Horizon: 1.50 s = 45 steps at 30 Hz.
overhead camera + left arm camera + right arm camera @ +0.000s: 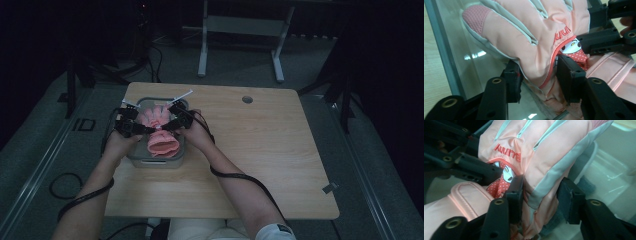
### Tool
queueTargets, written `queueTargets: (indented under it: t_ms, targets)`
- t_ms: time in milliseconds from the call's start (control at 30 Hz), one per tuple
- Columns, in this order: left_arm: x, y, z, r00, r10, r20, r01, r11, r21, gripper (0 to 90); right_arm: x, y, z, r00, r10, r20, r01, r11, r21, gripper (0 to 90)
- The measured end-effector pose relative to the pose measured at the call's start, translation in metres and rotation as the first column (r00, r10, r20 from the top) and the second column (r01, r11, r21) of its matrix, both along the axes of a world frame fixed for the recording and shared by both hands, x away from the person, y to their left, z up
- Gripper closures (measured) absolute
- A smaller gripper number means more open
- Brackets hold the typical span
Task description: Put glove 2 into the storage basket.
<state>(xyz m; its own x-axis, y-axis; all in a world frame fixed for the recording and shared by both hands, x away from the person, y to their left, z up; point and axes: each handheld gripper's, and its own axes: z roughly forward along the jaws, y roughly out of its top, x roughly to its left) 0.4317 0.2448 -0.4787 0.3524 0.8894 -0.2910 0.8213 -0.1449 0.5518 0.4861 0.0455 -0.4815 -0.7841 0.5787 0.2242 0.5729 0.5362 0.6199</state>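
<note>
A pink padded glove (162, 132) with pale grey trim lies in a grey plastic bin (160, 162) at the table's left. Its fingers point away from me and its cuff is toward me. My left gripper (149, 130) and right gripper (169, 125) meet over its middle from either side. In the left gripper view the glove (524, 32) bulges between the spread jaws of the left gripper (537, 75), which stands open. In the right gripper view the right gripper (541, 192) is open around the glove's (536, 150) grey-edged side, with a gap at one pad.
The bin's clear wall (454, 50) runs close beside the left jaws, and its far wall (609, 170) lies beyond the right jaws. The wooden table (260, 150) stretches to the right, with a round hole (247, 99) near its back edge. Cables trail off both forearms.
</note>
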Motion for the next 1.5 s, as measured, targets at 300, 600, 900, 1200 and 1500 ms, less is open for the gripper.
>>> queueTargets:
  t_ms: [300,600,900,1200,1500]
  targets:
    - [0.004,-0.007,-0.002,0.9982,0.046,0.039,-0.048,0.9970,0.061,38.0,0.006,-0.003,0.000,0.9991,-0.031,0.030,0.032,0.999,-0.042,45.4]
    - [0.010,-0.017,-0.003,0.9948,0.078,0.065,-0.087,0.9851,0.148,26.7,0.013,-0.004,-0.003,0.9977,-0.046,0.049,0.050,0.996,-0.078,37.2]
    - [0.019,-0.030,-0.007,0.9958,0.072,0.057,-0.086,0.9483,0.305,27.0,0.014,0.007,-0.007,0.9952,-0.045,0.087,0.058,0.986,-0.159,41.9]
    - [0.020,-0.028,-0.007,0.9929,0.102,0.062,-0.115,0.9545,0.275,28.0,0.017,0.010,-0.007,0.9967,-0.051,0.063,0.060,0.987,-0.151,43.3]
    - [0.013,-0.014,0.007,0.9871,0.127,0.098,-0.141,0.9776,0.156,25.9,0.016,0.000,0.013,0.9974,-0.043,0.058,0.046,0.998,-0.051,45.9]
